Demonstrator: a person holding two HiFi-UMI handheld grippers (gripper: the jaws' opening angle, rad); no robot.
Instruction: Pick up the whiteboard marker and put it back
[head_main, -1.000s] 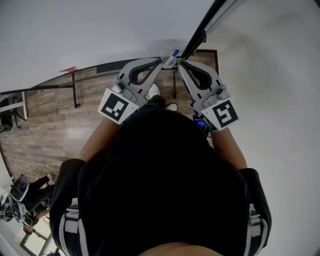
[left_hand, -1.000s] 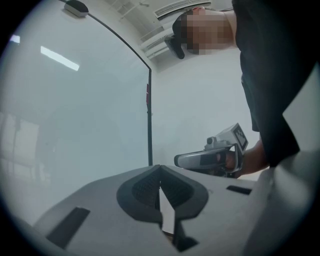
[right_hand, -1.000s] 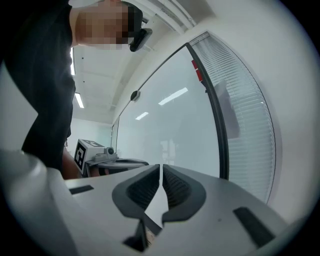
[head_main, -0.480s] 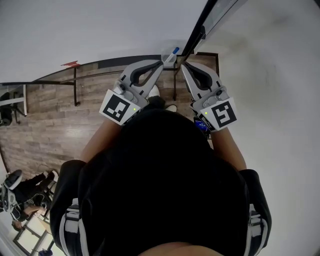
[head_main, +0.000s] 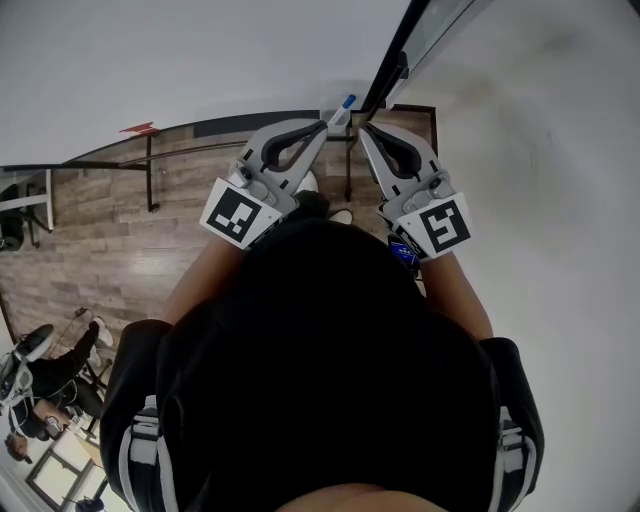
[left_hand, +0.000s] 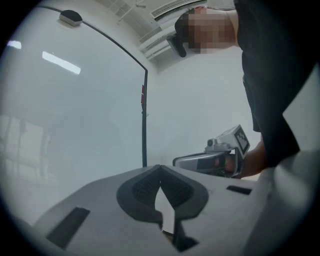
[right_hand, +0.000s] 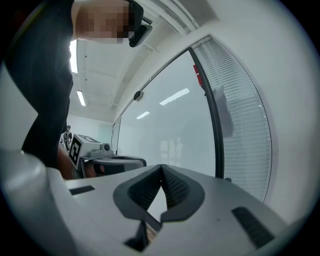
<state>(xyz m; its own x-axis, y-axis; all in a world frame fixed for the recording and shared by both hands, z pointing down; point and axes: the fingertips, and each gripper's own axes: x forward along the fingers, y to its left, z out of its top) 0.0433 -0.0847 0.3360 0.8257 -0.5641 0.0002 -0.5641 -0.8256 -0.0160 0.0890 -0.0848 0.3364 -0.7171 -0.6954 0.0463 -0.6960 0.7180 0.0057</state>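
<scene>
The whiteboard marker (head_main: 342, 111), white with a blue cap, sits upright against the foot of the whiteboard (head_main: 200, 60), in a small pale holder. In the head view my left gripper (head_main: 324, 124) points at it, its tips right beside the marker body, jaws together and nothing between them. My right gripper (head_main: 363, 128) is just to the marker's right, also shut and empty. The left gripper view shows the left gripper (left_hand: 160, 166) with its pads meeting, and the right gripper view shows the right gripper (right_hand: 161, 165) likewise. The marker is not visible in either gripper view.
A black frame post (head_main: 395, 60) rises beside the marker between the whiteboard and a white wall (head_main: 540, 150). Wood floor (head_main: 110, 260) lies below, with a black rail (head_main: 150, 175). A seated person (head_main: 40, 370) is at lower left. Blinds (right_hand: 240, 135) hang right of a glass panel (right_hand: 170, 130).
Both grippers have hardly shifted and the marker stays in the same spot. The seated person at the lower left has moved.
</scene>
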